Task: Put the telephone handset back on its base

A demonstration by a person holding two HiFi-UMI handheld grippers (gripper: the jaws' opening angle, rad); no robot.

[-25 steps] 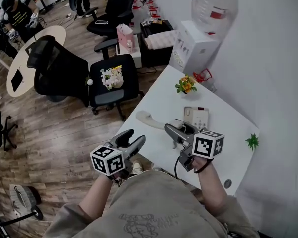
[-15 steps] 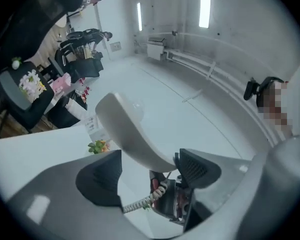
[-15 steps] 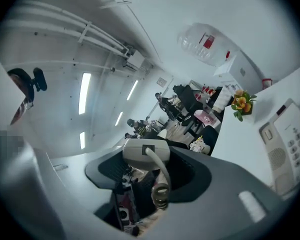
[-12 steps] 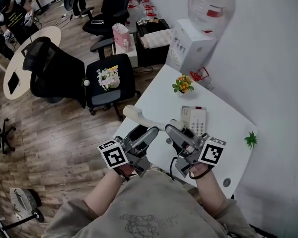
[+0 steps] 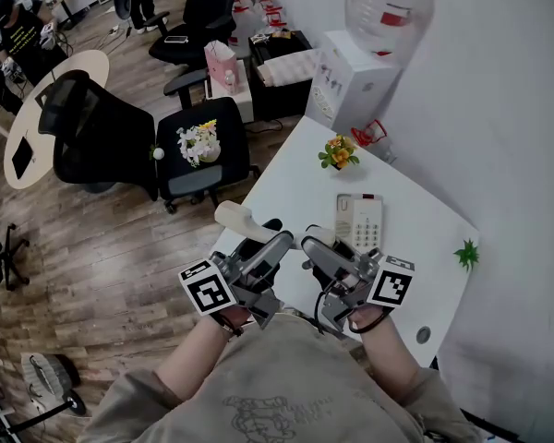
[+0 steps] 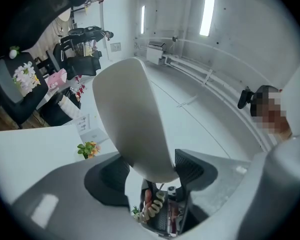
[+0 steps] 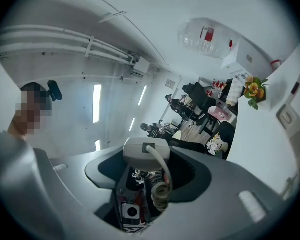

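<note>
From my seat at the far end of the link, my left claw is clenched on the cream plastic telephone handset. In the left gripper view the claw pinches the handset's rounded body between its two dark ribbed pads, and the handset rises up and away from the camera. My right claw grasps the same handset at its other end: in the right gripper view the claw is closed about the squared end where the curly cream cord plugs in and coils down. In the head view the handset hangs between both claws over the near left edge of the white bench, not on its cradle. The white push-button telephone base lies flat on the bench at about two o'clock from the handset, near the right claw but apart from it. A small pot of orange flowers stands at twelve o'clock from the base, and a little green plant sits at its four o'clock, by the bench's right edge (I cannot make out its pot).
</note>
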